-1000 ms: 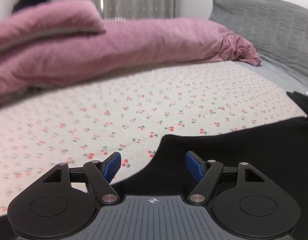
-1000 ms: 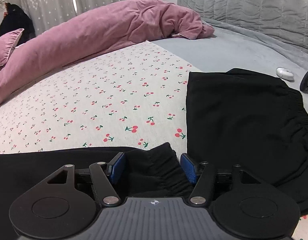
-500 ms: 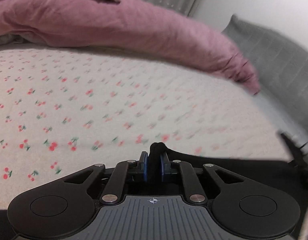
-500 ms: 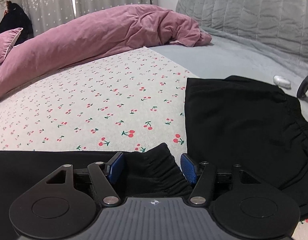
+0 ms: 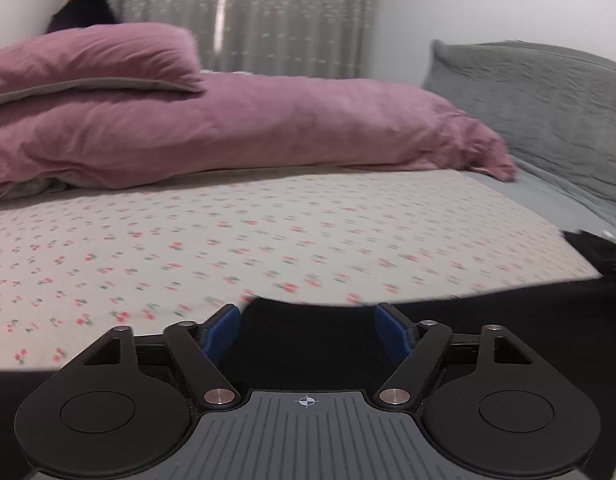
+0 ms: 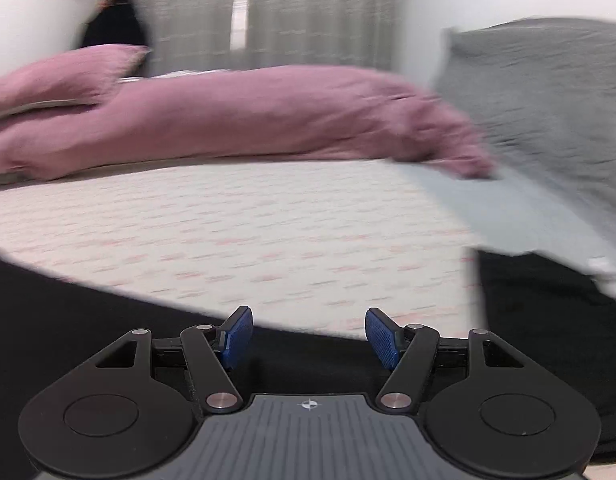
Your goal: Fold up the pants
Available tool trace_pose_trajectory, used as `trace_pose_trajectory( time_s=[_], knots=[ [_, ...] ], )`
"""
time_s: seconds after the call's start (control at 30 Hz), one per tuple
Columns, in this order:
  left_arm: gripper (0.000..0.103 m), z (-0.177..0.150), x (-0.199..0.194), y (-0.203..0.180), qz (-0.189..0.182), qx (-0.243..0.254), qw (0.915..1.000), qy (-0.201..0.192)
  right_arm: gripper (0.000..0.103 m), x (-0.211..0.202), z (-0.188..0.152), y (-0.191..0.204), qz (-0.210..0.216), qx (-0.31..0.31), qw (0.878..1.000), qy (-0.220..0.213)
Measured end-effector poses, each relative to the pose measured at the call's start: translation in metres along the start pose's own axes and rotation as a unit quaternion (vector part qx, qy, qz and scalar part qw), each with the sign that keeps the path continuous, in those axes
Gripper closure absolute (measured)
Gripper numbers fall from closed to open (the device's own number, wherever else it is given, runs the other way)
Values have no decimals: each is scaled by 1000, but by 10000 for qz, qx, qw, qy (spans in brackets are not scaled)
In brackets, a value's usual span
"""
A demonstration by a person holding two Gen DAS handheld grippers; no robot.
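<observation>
The left gripper (image 5: 308, 330) has just been opening, its jaws wide and gripping nothing. The right gripper (image 6: 309, 334) has opened further, pads pressing nothing.

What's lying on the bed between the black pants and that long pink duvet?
Nothing but bare cherry-print sheet separates the black pants from the pink duvet; the left wrist view shows it best.

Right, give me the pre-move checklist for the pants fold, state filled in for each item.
1. Left tongs open, having just opened: ok.
2. Right tongs open, opening slightly: ok.
3. Black pants lying beneath both tongs, pads not pressing them: ok.
4. Cherry-print sheet beyond the pants bare: ok.
5. Pink duvet apart from the pants: ok.
6. Fold edges aligned: cannot tell, views blurred.
</observation>
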State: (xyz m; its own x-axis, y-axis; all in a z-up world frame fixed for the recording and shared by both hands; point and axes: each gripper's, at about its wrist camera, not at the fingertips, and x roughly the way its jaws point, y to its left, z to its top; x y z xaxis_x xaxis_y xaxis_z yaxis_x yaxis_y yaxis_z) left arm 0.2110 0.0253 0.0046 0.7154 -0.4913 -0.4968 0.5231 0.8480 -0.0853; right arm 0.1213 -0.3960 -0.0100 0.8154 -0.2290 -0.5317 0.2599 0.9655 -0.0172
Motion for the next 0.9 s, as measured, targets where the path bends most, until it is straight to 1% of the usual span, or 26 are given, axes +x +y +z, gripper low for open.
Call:
trace_pose_trajectory(
  time_s=[0.07,0.1,0.13,0.17,0.2,0.23,0.27,0.3,0.33,0.37,0.4,0.43,0.47,0.5,0.53,0.6,0.67,0.73,0.77,0.83,0.9],
  knots=[
    [24,-11,-3,-8,-145,128,9998,68,43,7,-5,4,648,277,9974,177],
    [23,-17,-2,-7,-217,133,9996,125,43,14,-8,4,866,399,9949,323],
    [23,-24,1,-2,-220,110,9995,184,43,20,-12,3,907,416,9940,448],
    [23,-32,2,5,-165,118,9995,225,44,27,-17,-1,799,338,9946,578],
    [23,-40,2,14,-44,148,9995,284,44,30,-21,-6,635,188,9962,566],
    [23,-47,1,26,55,116,9991,407,44,30,-25,-13,577,38,9972,466],
    [23,-49,-1,39,-36,-59,9989,464,44,28,-28,-22,592,5,9974,399],
    [23,-49,-10,53,-254,-375,9984,332,44,26,-29,-34,569,162,9975,383],
    [23,-50,-19,63,-252,-577,9977,247,44,22,-28,-43,539,356,9972,365],
    [22,-52,-27,69,-78,-618,9978,217,44,19,-29,-52,499,520,9968,339],
    [21,-56,-32,75,172,-605,9978,231,43,13,-30,-56,397,634,9967,316],
    [22,-58,-37,80,236,-688,9971,220,42,7,-30,-56,313,655,9969,304],
    [22,-59,-44,86,210,-844,9961,167,35,1,-29,-53,235,618,9974,299],
    [21,-58,-50,88,222,-989,9948,93,34,-3,-29,-44,231,545,9979,279],
    [21,-56,-54,86,229,-1101,9937,36,34,-7,-27,-35,334,443,9982,243],
    [21,-53,-59,76,21,-1209,9927,0,33,-17,-25,-9,730,153,9971,174],
    [20,-51,-61,56,-292,-1103,9935,30,32,-26,-25,18,1063,-245,9939,154],
    [15,-52,-63,34,-589,-841,9947,82,33,-30,-29,44,1403,-619,9878,263],
    [14,-54,-64,24,-732,-739,9945,118,33,-28,-31,52,1501,-751,9852,340],
    [13,-60,-64,8,-921,-500,9942,239,33,-25,-38,62,1534,-973,9819,537],
    [13,-68,-63,-2,-892,-192,9951,379,32,-23,-44,62,1488,-1098,9805,659]
  ],
)
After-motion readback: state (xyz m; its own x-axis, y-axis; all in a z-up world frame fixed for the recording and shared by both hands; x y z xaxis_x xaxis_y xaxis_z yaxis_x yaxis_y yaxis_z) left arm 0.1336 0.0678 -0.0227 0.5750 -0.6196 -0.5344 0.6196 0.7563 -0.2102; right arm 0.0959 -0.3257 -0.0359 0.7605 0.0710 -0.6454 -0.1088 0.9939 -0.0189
